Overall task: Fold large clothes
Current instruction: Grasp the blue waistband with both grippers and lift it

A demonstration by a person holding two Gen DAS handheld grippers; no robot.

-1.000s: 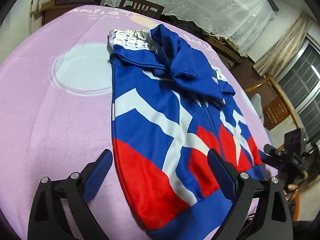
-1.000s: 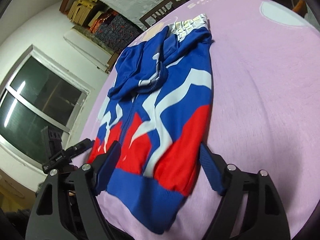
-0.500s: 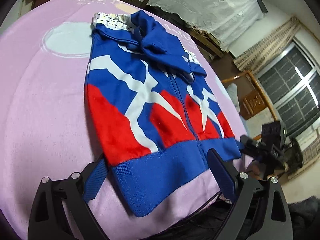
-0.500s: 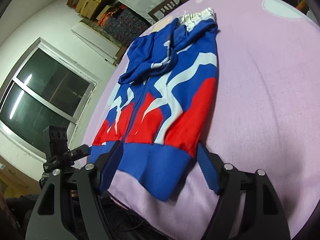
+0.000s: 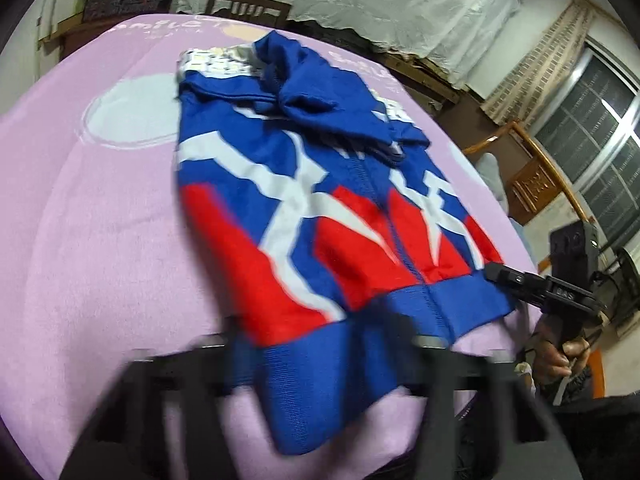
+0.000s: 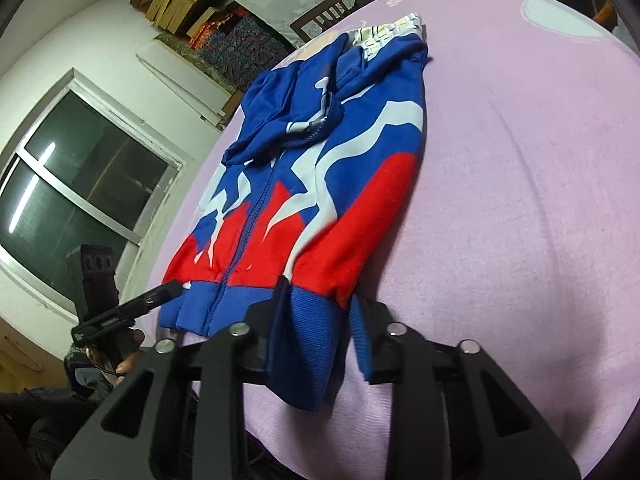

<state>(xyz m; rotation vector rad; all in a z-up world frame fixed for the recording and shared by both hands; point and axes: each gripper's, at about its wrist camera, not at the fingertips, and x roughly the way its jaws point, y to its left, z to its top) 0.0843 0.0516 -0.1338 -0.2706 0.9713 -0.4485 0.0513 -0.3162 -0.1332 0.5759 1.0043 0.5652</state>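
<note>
A blue, red and white jacket (image 5: 320, 216) lies flat on the desk (image 5: 100, 240), which is covered by a pink cloth with a pale round print toward its far left corner. The jacket's blue ribbed hem (image 6: 304, 320) lies at the near edge of the desk, with its near corner drooping over that edge, and its collar end points to the far edge. A blue sleeve (image 5: 320, 96) is folded across the upper chest, and a white patterned patch shows at the collar.

The left gripper (image 5: 320, 364) is at the near edge, over the hem's left part. It is heavily blurred; its fingers have just been closing and the hem band lies between them, but the blur hides whether the pads press on the cloth.

The right gripper (image 6: 320, 320) is at the hem's right part. Its fingers (image 6: 362, 332) have just been closing too, and here the view is sharp: the two blue pads stand close together with the ribbed band bunched and pinched between them.

From the left wrist view, the right gripper's black tip (image 5: 520, 280) touches the hem's right corner, and a hand (image 5: 560, 356) grips its handle below the desk's right edge. A wooden chair back (image 5: 248, 6) stands beyond the far edge, and a window (image 6: 72, 184) shows at the side.
</note>
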